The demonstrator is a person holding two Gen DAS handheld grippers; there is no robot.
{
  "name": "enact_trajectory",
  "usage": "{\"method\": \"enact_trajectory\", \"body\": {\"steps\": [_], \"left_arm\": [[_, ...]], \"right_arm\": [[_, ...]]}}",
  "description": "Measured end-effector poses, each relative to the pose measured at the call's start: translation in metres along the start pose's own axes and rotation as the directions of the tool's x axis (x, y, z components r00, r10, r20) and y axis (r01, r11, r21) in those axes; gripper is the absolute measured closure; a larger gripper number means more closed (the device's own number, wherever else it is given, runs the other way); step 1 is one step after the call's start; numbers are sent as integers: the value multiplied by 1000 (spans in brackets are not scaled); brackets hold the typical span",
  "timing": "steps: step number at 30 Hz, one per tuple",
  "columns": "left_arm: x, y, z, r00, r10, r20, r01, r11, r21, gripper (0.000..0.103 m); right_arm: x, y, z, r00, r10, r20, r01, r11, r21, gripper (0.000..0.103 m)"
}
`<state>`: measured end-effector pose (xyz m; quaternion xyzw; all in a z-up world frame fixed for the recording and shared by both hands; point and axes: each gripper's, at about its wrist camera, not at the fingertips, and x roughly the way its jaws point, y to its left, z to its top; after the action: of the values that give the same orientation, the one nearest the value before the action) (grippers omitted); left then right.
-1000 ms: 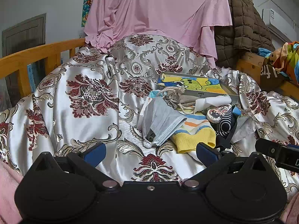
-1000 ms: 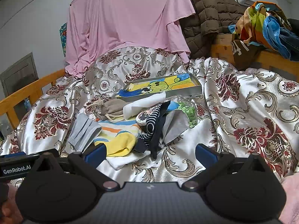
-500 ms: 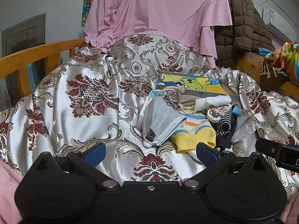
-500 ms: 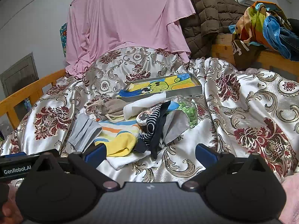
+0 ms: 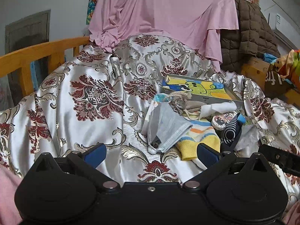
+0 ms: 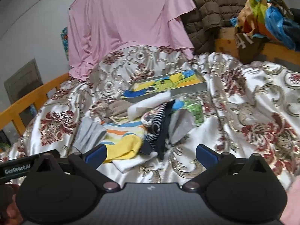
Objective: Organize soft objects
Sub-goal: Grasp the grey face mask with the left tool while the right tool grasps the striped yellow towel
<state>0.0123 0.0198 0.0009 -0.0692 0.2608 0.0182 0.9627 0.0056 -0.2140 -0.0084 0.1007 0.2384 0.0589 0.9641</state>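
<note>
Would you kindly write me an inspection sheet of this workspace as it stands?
Surface: satin floral bedspread, rumpled, draped over a bed.
Job's things: a loose pile; yellow striped sock in front, grey cloth on its left, black striped sock, beige drawstring pouch and white cloth behind.
Clutter: shallow cartoon-printed tray behind the pile.
Grippers: left gripper and right gripper both open, holding nothing, short of the pile.
Cables: nothing seen.
Surroundings: pink sheet hung behind, brown quilted jacket, wooden rail, colourful clothes at right.
</note>
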Motion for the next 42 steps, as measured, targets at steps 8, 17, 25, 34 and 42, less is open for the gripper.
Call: {"method": "enact_trajectory", "body": {"steps": [8, 17, 25, 34, 42], "left_arm": [[32, 6, 30, 997, -26, -66, 24, 999, -29, 1], [85, 4, 53, 978, -115, -172, 124, 991, 45, 1], [124, 4, 55, 949, -214, -231, 224, 974, 17, 3], [157, 12, 52, 909, -279, -309, 258, 960, -108, 16], [176, 24, 48, 885, -322, -337, 250, 938, -240, 36]], "right_arm": [[21, 16, 17, 996, 76, 53, -65, 979, -195, 0], [71, 32, 19, 990, 140, -18, -138, 933, -332, 0], [123, 45, 24, 977, 176, -124, -211, 896, -390, 0], [155, 38, 24, 956, 198, -217, -262, 910, -321, 1], [178, 34, 22, 942, 184, -280, -261, 928, -266, 6]]}}
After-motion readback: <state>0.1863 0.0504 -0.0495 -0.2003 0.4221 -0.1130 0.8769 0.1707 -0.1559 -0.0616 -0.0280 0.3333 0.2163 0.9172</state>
